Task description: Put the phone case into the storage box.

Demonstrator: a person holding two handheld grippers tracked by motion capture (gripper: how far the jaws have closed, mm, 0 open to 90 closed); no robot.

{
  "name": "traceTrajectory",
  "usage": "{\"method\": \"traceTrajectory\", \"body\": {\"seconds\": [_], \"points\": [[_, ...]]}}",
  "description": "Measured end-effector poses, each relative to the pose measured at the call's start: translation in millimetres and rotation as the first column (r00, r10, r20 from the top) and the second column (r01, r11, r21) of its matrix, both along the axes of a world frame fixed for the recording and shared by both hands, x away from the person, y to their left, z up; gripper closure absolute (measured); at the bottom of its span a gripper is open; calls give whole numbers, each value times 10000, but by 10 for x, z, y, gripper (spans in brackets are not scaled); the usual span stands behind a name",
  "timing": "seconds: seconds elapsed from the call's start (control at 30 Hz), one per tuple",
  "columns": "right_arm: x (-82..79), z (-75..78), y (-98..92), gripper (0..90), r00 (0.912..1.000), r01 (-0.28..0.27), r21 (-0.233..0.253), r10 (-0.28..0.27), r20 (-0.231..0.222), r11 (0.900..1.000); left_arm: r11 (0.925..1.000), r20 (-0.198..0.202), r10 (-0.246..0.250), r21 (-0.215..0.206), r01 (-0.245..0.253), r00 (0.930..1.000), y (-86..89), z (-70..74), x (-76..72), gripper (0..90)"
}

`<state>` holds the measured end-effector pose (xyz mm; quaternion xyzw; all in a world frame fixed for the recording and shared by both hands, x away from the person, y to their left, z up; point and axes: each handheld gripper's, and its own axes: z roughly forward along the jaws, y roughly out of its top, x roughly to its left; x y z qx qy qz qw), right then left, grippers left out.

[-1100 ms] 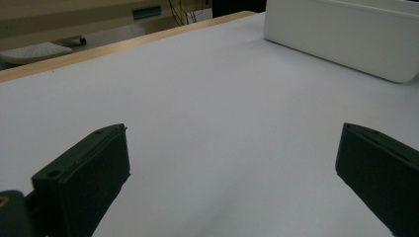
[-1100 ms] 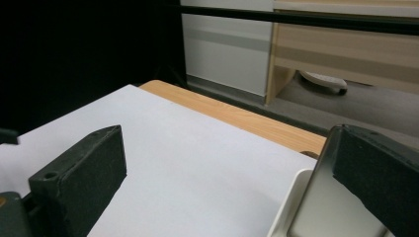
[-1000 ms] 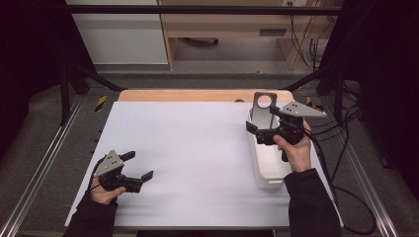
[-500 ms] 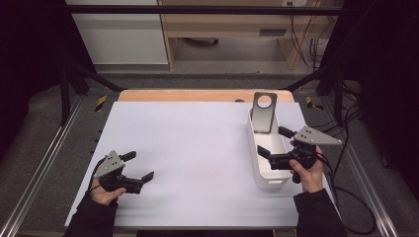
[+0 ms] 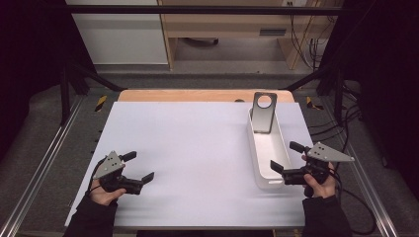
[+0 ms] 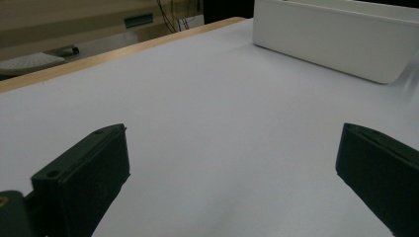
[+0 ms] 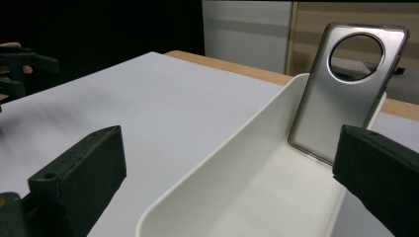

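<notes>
A broad white rectangular surface (image 5: 197, 163) fills the middle of the high view, with a strip of pale wood showing along its far edge. Toward the right of the frame a long, narrow white plastic tray (image 5: 257, 163) lies on it, its length running from near to far. At the tray's far end a flat silver-grey metal plate with a large round hole near its top (image 5: 264, 112) stands tilted, its lower edge down inside the tray and its upper part leaning against the far wall (the right claw view shows this most clearly, in the upper right of that frame).

The left claw (image 5: 138, 167) sits at the lower left of the high view, held in the person's left hand (image 5: 104, 190) just above the white surface, its two black jaws spread well apart with nothing between them. In its own view the white tray's side wall shows at the upper right.

The right claw (image 5: 287, 157) is at the lower right, held in the right hand (image 5: 320, 185) at the tray's near end. Its jaws are also wide apart and grip nothing; one jaw lies over the tray's near corner, the other just outside its right wall.
</notes>
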<state>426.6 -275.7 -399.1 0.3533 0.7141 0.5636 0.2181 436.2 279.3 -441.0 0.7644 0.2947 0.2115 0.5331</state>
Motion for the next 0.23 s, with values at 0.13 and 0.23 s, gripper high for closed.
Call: {"method": "traceTrajectory", "body": {"seconds": [0.13, 0.23], "points": [[-25, -49, -56, 3, 9999, 5, -103, -6, -138, 9999, 10000, 31, -20, -12, 20, 10000, 0, 10, -6, 0], [-31, -65, -75, 3, 9998, 20, -98, -22, -195, 9999, 10000, 35, -28, 3, 28, 10000, -7, 12, -4, 0]]}}
